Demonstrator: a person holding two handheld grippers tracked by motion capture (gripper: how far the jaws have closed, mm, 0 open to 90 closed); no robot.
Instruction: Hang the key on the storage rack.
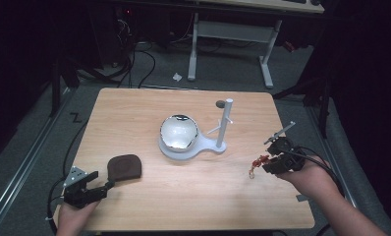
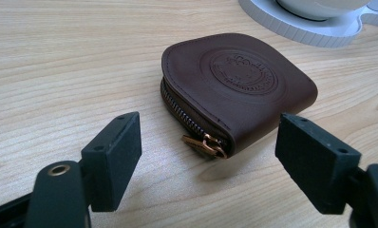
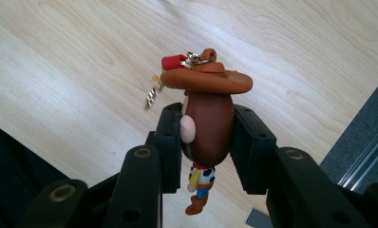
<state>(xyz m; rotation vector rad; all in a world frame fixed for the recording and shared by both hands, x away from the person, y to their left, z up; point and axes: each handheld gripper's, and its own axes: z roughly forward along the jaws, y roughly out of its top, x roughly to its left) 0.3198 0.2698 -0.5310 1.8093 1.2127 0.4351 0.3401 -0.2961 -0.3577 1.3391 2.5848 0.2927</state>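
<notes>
Your right gripper [image 3: 208, 142] clamps a cowboy figure keychain [image 3: 207, 118] by its brown head, raised clear of the wooden table [image 1: 193, 196] near its right edge; a small chain [image 3: 153, 96] dangles from the hat. Your left gripper [image 2: 208, 161] rests at the table's near left corner, jaws spread wide, just short of the zipped brown leather coin pouch [image 2: 239, 85], not touching it.

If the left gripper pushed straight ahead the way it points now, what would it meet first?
Probably the brown leather zip pouch: it lies on the wooden table straight ahead of the open left gripper, zipper pull nearest. The white stand base is farther beyond.
</notes>
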